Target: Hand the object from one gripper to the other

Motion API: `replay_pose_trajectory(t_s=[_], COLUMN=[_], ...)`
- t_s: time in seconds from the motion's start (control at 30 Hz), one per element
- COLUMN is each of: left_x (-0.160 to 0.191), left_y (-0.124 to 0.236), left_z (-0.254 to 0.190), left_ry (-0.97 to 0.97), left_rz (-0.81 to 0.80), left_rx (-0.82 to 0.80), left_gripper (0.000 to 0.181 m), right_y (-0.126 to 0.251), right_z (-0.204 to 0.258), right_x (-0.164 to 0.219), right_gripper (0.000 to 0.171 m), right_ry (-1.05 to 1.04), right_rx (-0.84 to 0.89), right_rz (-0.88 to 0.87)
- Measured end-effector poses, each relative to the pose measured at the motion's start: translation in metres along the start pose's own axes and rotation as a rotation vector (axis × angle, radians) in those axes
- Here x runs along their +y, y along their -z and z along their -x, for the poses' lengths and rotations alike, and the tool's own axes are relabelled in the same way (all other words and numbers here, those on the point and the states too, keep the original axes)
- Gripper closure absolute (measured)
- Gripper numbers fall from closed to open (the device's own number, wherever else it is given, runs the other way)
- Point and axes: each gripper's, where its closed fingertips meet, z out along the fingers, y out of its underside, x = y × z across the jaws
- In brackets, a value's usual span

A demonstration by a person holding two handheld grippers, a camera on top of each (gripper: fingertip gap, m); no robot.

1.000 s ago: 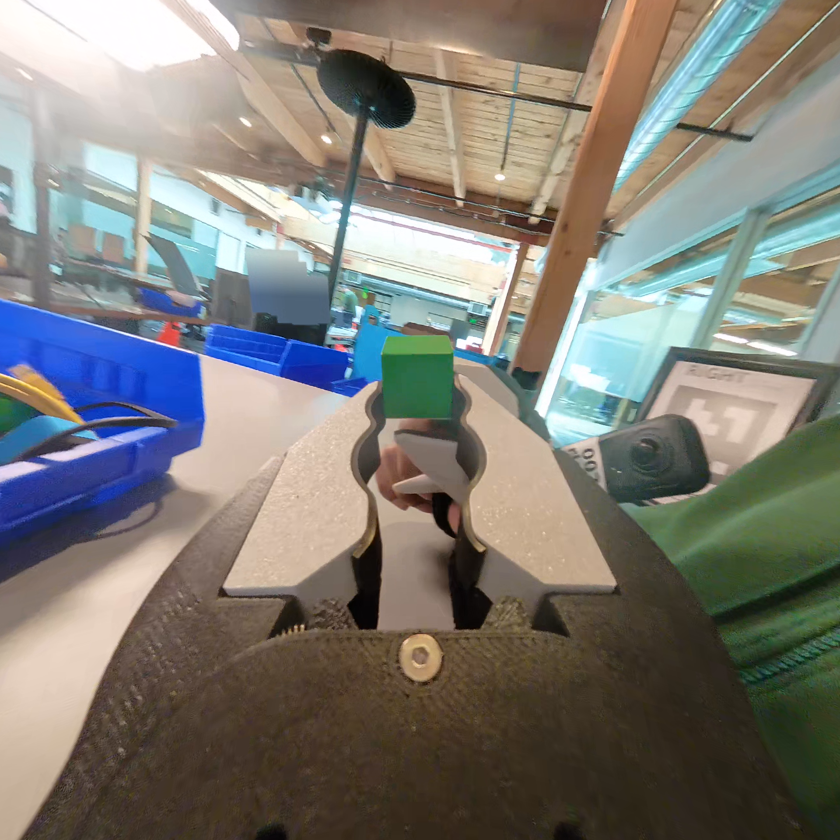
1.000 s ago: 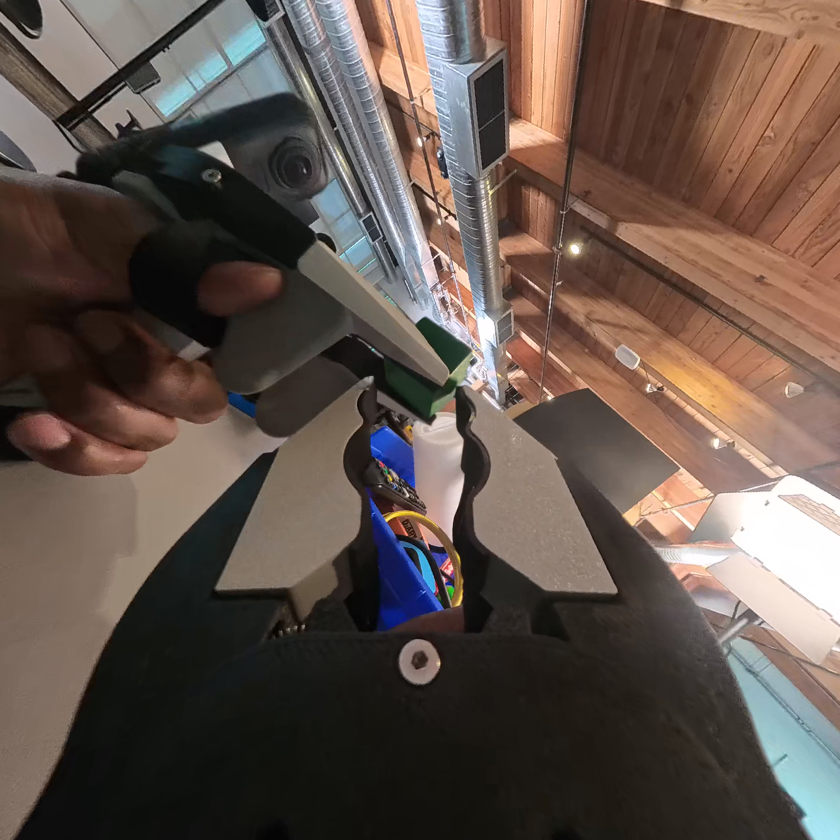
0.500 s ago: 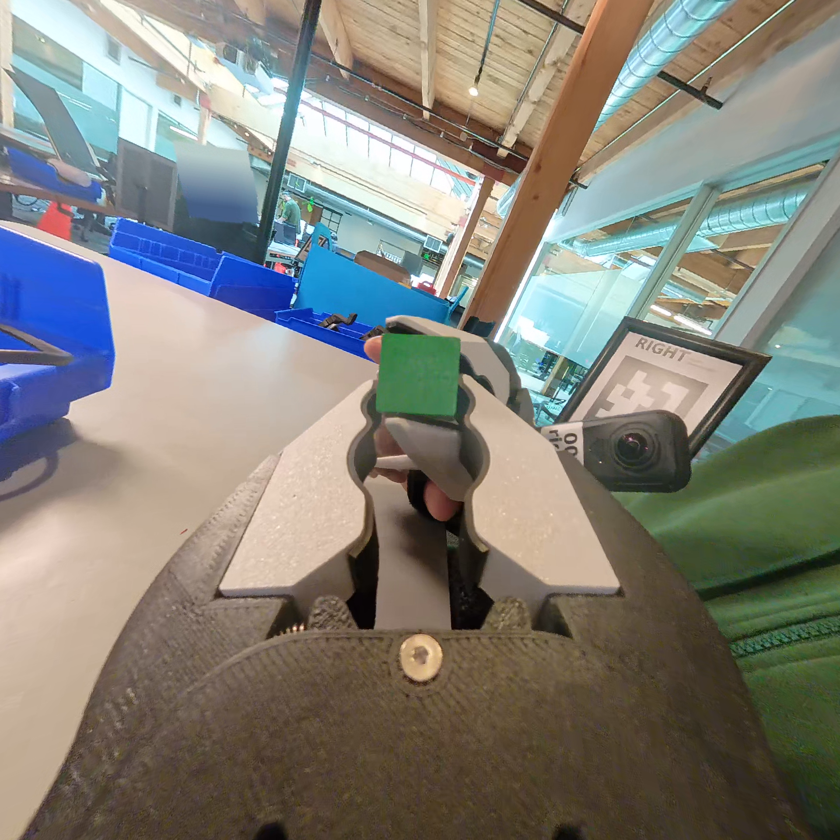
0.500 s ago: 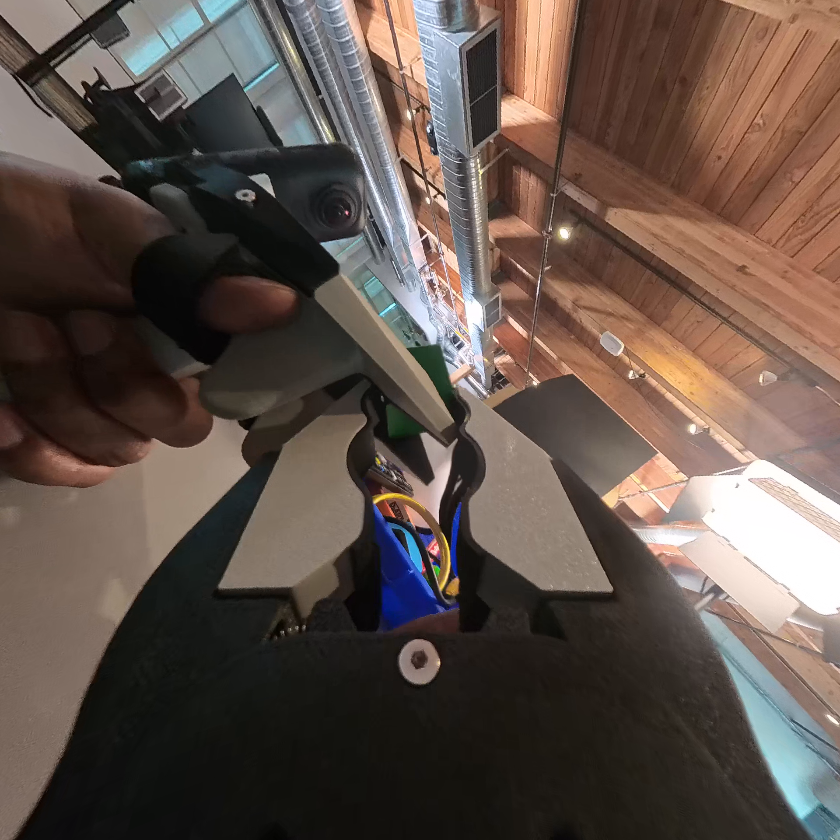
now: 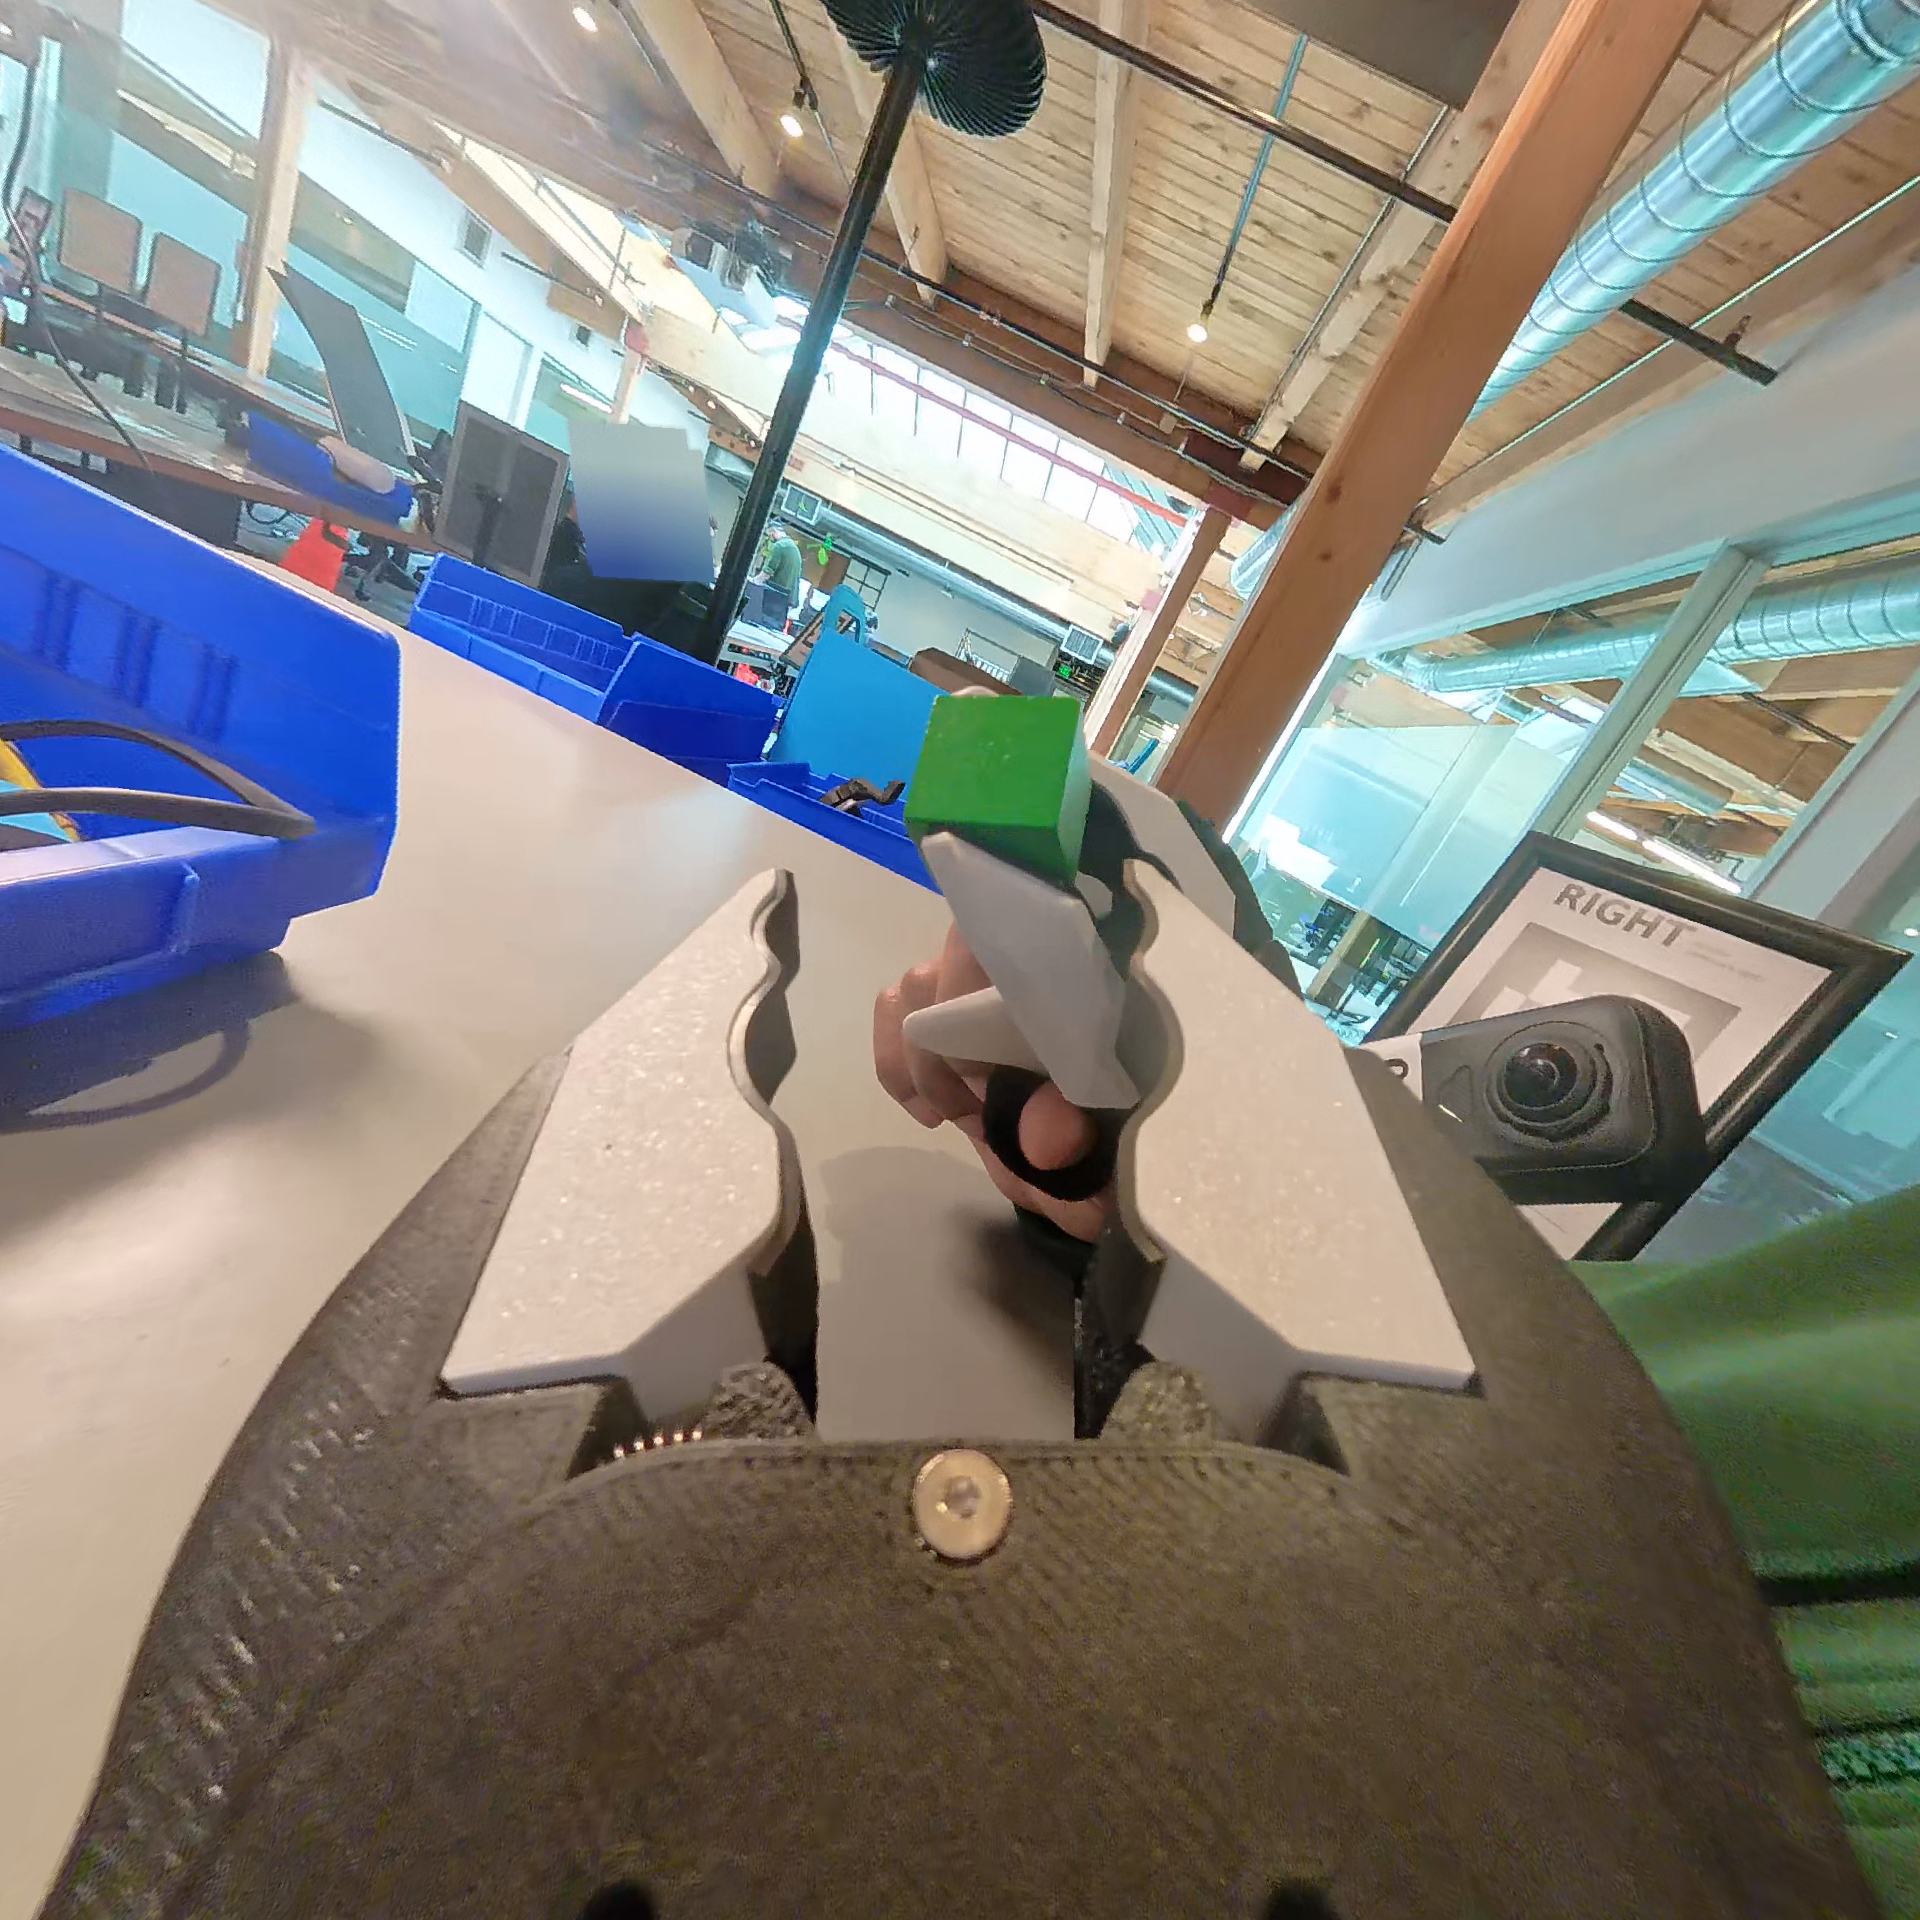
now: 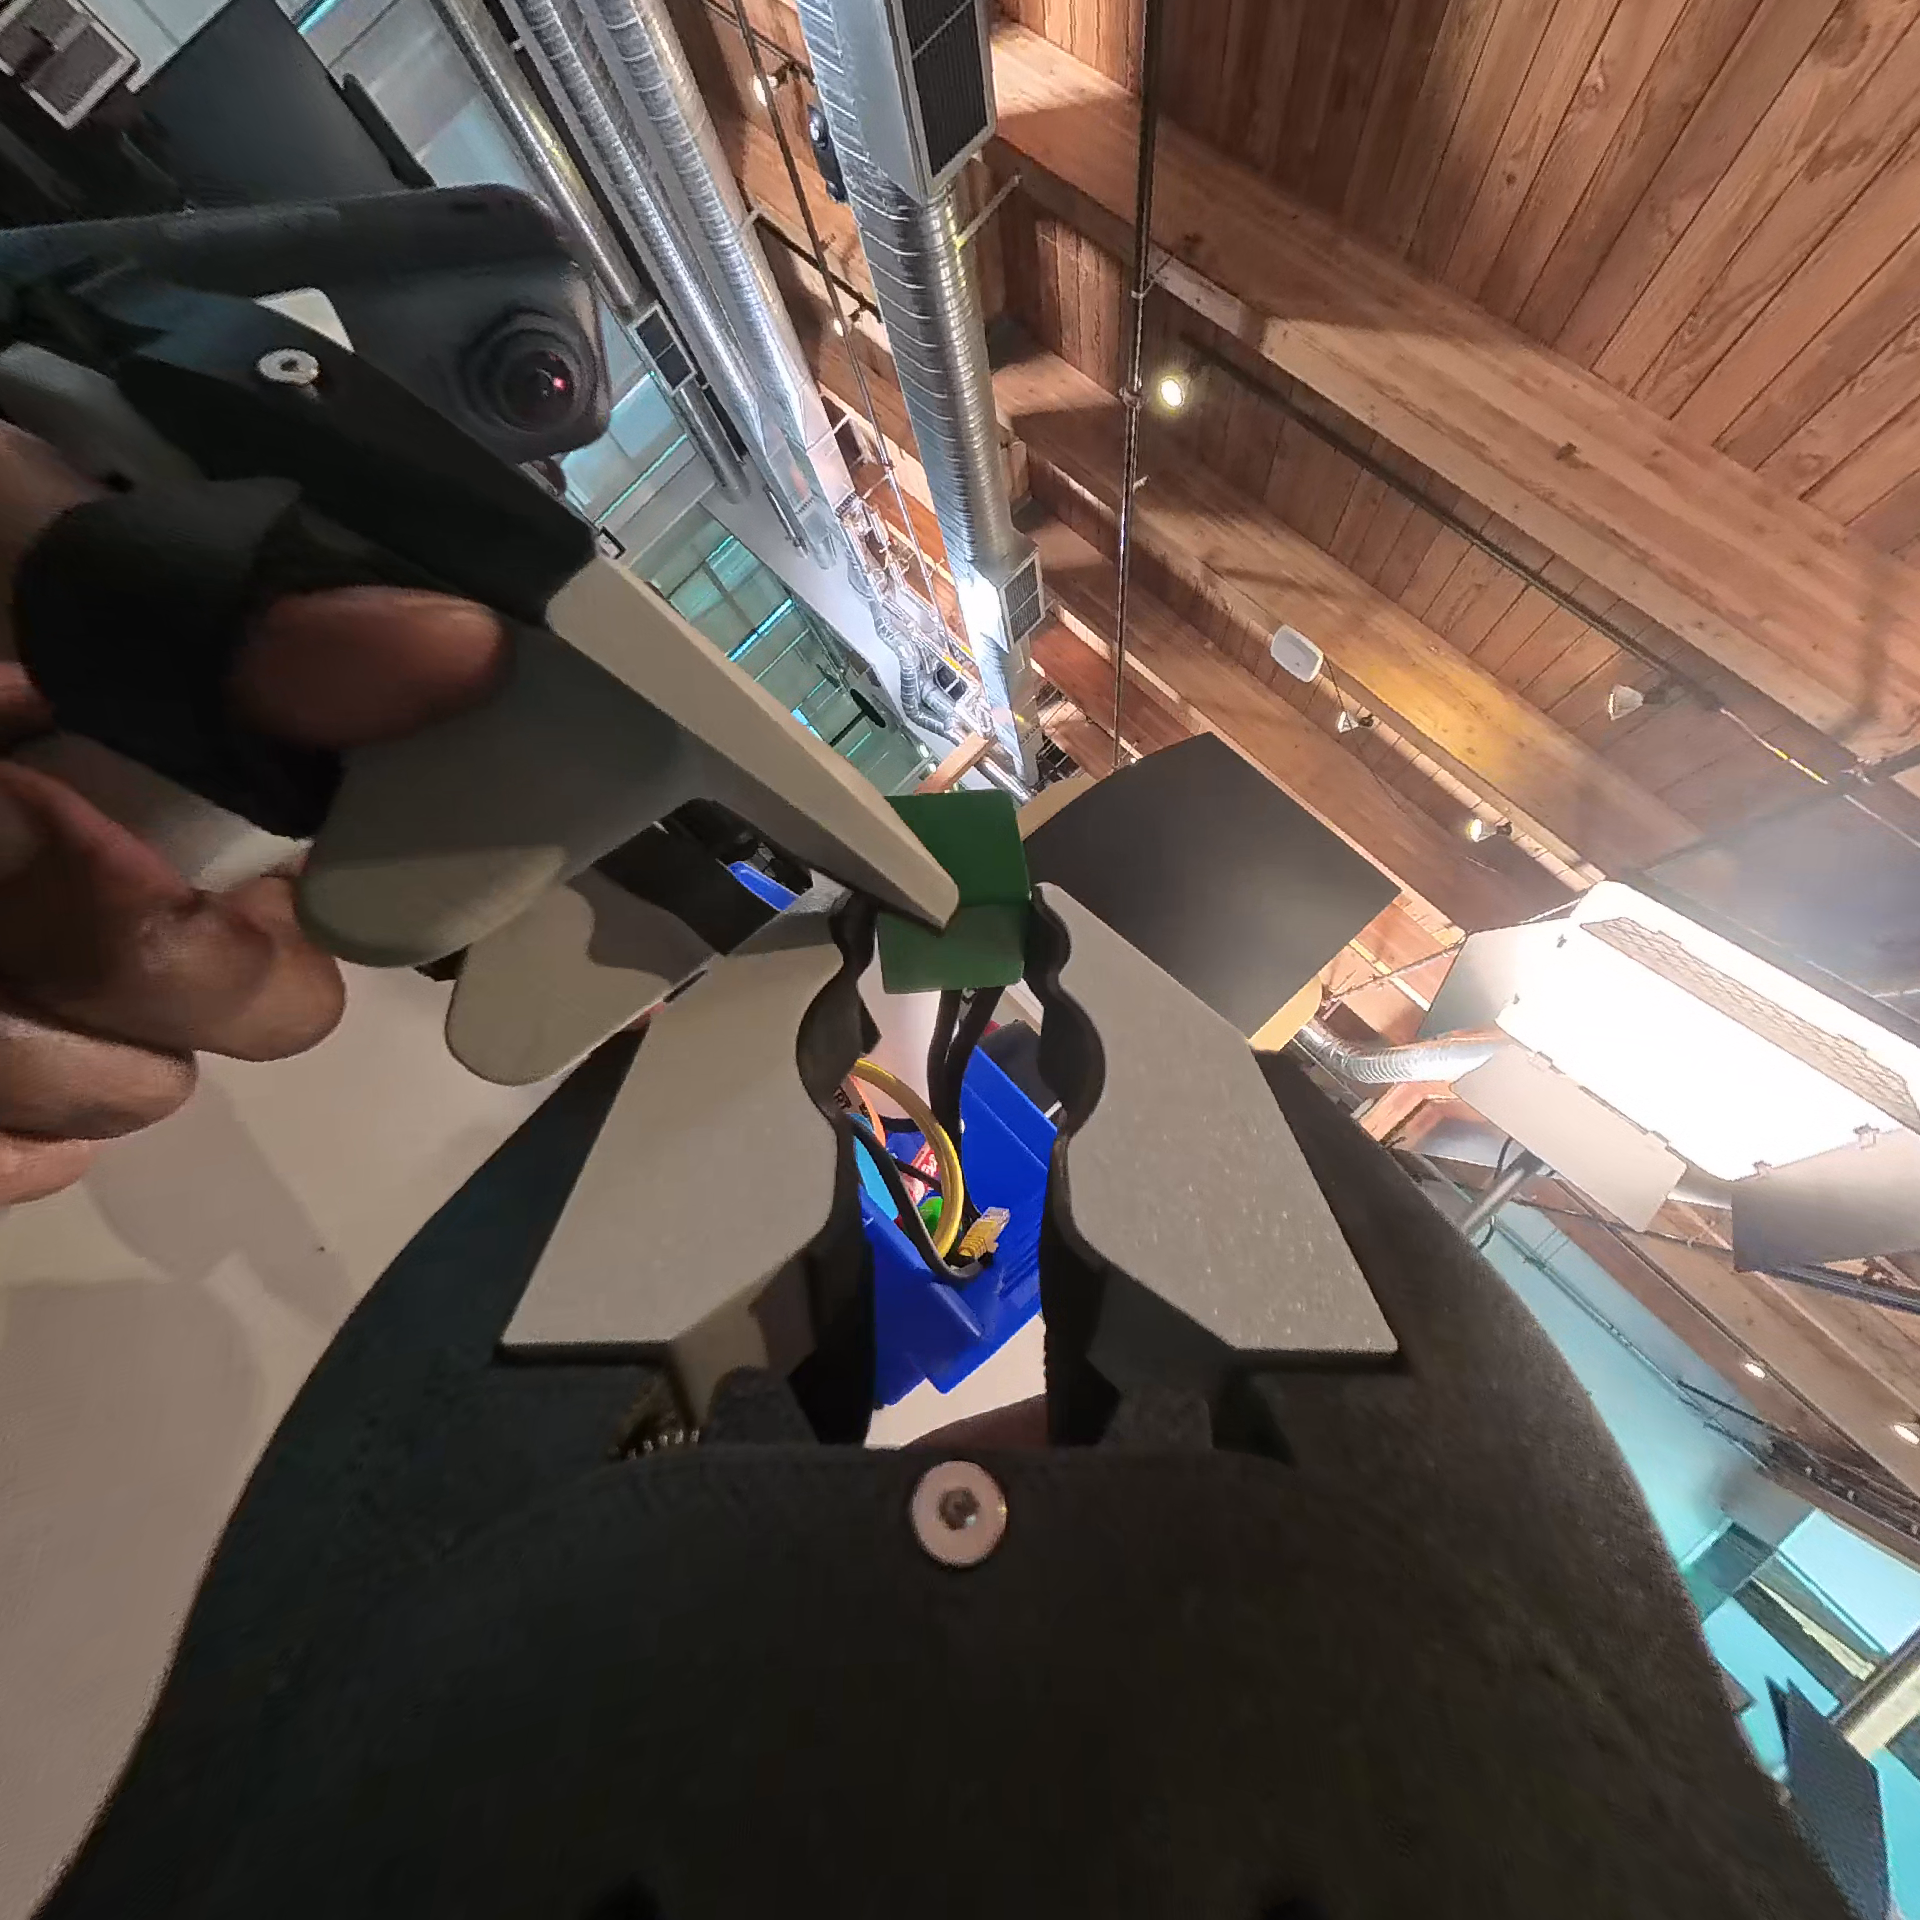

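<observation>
My right gripper (image 6: 951, 935) is gripping the green block (image 6: 961, 899) between its 2 fingertips, up in the air above the grey table (image 5: 520, 935). My left gripper (image 5: 961, 914) is spread wide open, its fingers either side of the block without pinching it.

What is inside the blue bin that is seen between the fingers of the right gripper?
In the blue bin lie a yellow cable with a plug end, black cables and some small colourful items. The right gripper, shut on the green cube, covers the rest.
</observation>
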Motion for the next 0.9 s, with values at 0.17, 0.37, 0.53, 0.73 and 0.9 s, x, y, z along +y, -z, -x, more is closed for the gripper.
replay_pose_trajectory(t_s=[0.17, 0.37, 0.53, 0.73, 0.9], left_x=[-0.010, -0.023, -0.028, -0.038, -0.045], left_y=[0.007, 0.020, 0.029, 0.045, 0.056], left_z=[0.003, 0.006, -0.001, -0.003, 0.003], left_ry=[-0.003, 0.011, -0.044, -0.245, -0.449], left_rz=[-0.065, -0.154, -0.209, -0.285, -0.292], left_rx=[-0.014, -0.025, -0.030, -0.152, -0.311], left_gripper=[0.118, 0.120, 0.120, 0.120, 0.120], right_y=[-0.002, -0.006, -0.012, -0.022, -0.025], right_z=[-0.004, -0.013, -0.014, -0.003, 0.014], right_x=[0.004, 0.011, 0.016, 0.028, 0.020], right_gripper=[0.142, 0.142, 0.143, 0.143, 0.142], right_ry=[-0.061, -0.243, -0.586, -0.970, -1.284], right_rx=[0.000, -0.014, -0.106, -0.232, -0.393], right_rz=[0.017, 0.027, 0.019, 0.066, 0.051])
